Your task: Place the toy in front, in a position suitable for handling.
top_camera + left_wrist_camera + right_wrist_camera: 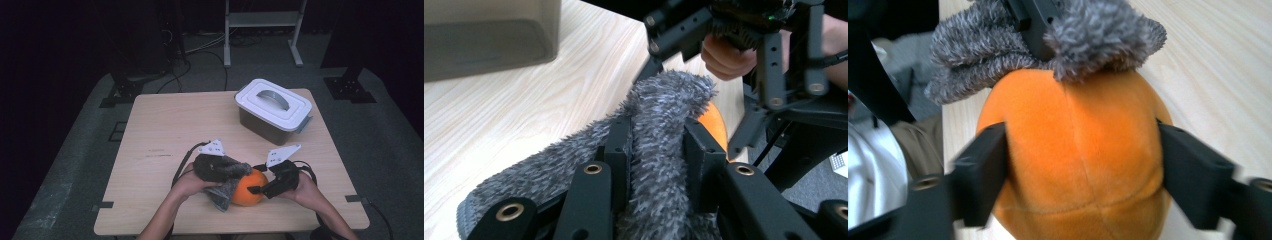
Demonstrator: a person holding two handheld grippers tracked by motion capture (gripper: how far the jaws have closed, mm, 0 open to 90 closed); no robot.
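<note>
Orange plush ball (248, 188) sits near the table's (165, 125) front edge in the high view, between the left gripper (235, 172) and right gripper (257, 187). In the left gripper view, 2 jaws clench the grey fuzzy cloth (659, 130). In the right gripper view, wide-set jaws press both sides of the ball (1075, 150), cloth (1048, 40) draped on top.

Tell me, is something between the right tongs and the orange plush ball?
Nothing visible. The right tongs have one jaw at each side of the orange plush ball. The grey fuzzy cloth, pinched by the left tongs, lies over its far end.
</note>
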